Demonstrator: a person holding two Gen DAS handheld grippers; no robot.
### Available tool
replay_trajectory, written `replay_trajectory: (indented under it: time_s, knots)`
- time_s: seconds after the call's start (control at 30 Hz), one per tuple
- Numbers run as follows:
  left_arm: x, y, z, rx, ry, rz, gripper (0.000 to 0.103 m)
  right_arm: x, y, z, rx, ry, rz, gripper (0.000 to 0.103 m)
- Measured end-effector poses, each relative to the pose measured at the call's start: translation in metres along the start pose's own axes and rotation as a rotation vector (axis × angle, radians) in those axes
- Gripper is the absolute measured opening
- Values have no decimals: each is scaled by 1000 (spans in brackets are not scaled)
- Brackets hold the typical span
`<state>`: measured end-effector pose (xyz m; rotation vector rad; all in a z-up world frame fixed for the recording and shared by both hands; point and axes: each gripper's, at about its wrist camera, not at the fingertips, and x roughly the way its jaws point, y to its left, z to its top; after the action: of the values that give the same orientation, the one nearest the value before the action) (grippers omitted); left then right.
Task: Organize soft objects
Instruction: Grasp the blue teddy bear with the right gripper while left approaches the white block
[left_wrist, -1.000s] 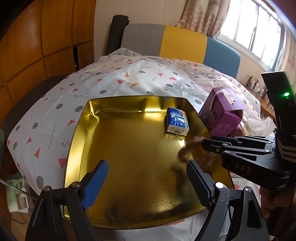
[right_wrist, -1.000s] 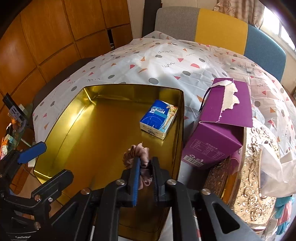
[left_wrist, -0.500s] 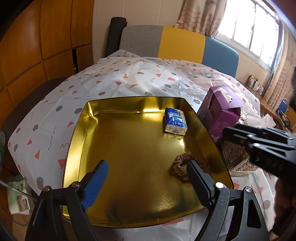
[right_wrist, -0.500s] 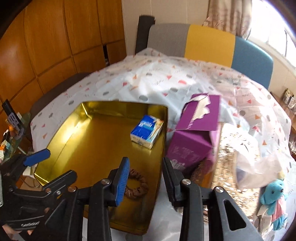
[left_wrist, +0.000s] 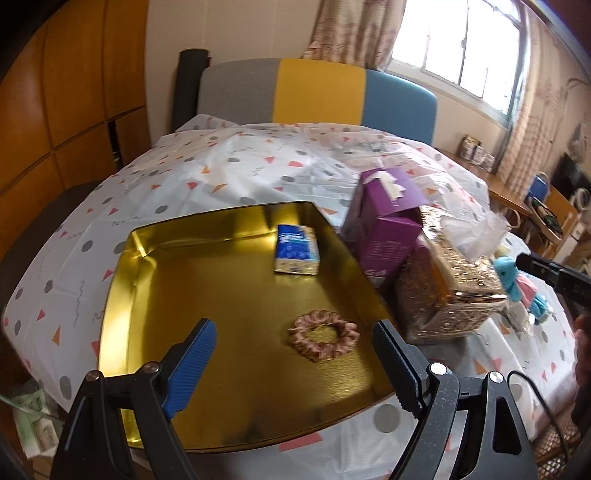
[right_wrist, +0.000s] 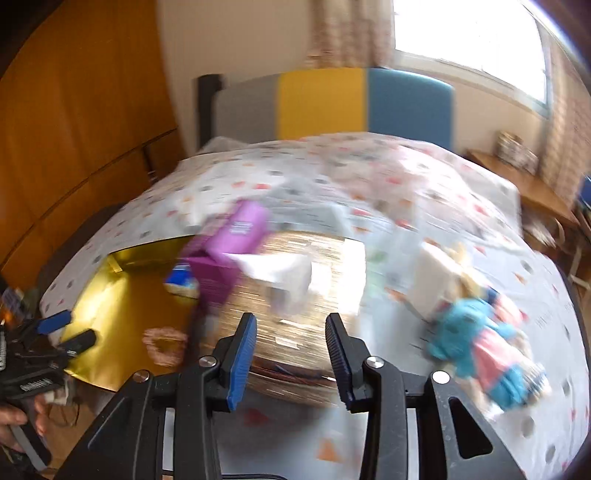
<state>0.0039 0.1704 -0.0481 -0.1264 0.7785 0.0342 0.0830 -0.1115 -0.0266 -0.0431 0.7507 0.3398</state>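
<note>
A gold tray (left_wrist: 122, 280) lies on the patterned tablecloth. In it are a pink scrunchie (left_wrist: 323, 339) near the right wall and a blue tissue pack (left_wrist: 295, 249) at the back. My left gripper (left_wrist: 295, 354) is open and empty above the tray's front. My right gripper (right_wrist: 290, 345) is open and empty, off the tray, above a gold glittery tissue box (right_wrist: 295, 295). A blue and pink plush toy (right_wrist: 487, 336) lies to its right; it also shows in the left wrist view (left_wrist: 517, 284). The right wrist view is motion blurred.
A purple tissue box (left_wrist: 388, 221) stands right of the tray, against the gold glittery box (left_wrist: 447, 288). A white block (right_wrist: 436, 280) lies behind the plush toy. A grey, yellow and blue sofa back (left_wrist: 317, 92) stands behind the table.
My right gripper opened and let the scrunchie drop into the tray, then swung right out of the tray toward the gold box and plush toy. The left gripper stayed open above the tray.
</note>
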Motion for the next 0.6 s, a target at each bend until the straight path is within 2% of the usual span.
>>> replay_trajectory:
  time_s: [0.1,0.17,0.3,0.4,0.6]
  knots:
    - [-3,-12,2,26,-9,-39,87,-2,-48,-10,64,33,-93,42]
    - [-4,-20,2,45,-13,-63,87,0,-78,-15,85,55,-158,49]
    - [-7,-36,4,79,-15,-100,87,13,-128,-18,78,134,-244,54]
    - [-9,-47,5,102,-15,-121,87,27,-146,-17,16,203,-279,55]
    - [-12,-63,7,140,-18,-146,87,49,-151,-16,-94,281,-272,60]
